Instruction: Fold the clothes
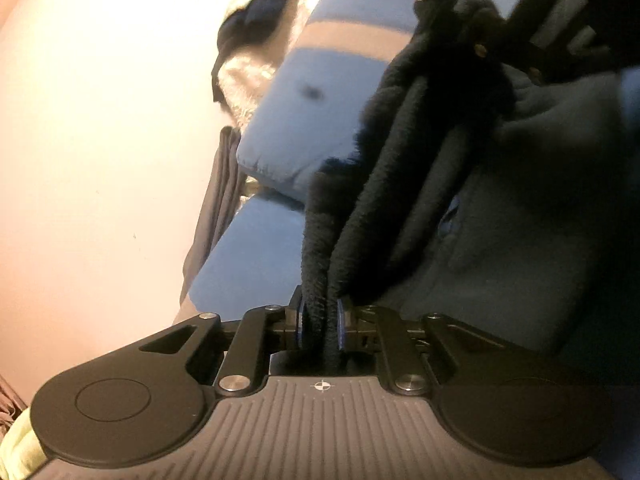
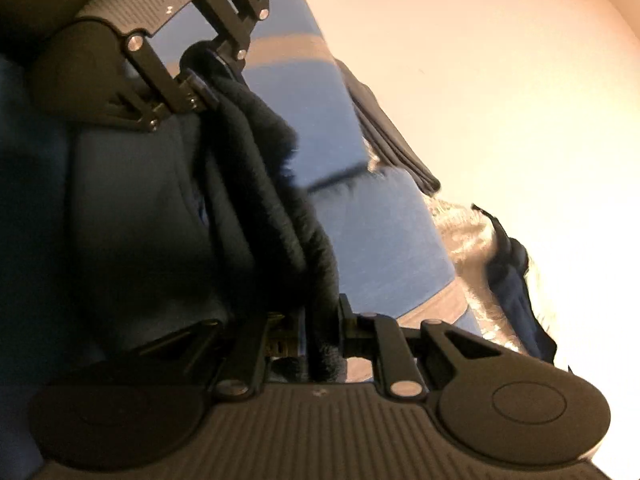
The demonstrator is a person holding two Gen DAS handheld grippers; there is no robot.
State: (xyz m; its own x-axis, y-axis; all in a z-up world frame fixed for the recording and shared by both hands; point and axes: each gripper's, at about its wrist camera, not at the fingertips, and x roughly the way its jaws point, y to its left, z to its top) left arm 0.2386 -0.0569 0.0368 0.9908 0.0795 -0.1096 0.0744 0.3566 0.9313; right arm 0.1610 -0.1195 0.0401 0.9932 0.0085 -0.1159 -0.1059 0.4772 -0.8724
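Both the left gripper point(image 1: 320, 322) and the right gripper point(image 2: 322, 322) are clamped tight on the dark fleece garment point(image 1: 400, 184), which hangs stretched between them above the blue cushion point(image 1: 288, 128), so the folding looks barely begun.

Dark fleece garment point(image 1: 420, 184) blurred, its shape unreadable.

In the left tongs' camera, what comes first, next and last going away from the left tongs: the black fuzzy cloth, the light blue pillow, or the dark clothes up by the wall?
1. Black fuzzy cloth: pinched in the left tongs.
2. Light blue pillow: beyond, centre.
3. Dark clothes: farthest, top, by the wall.
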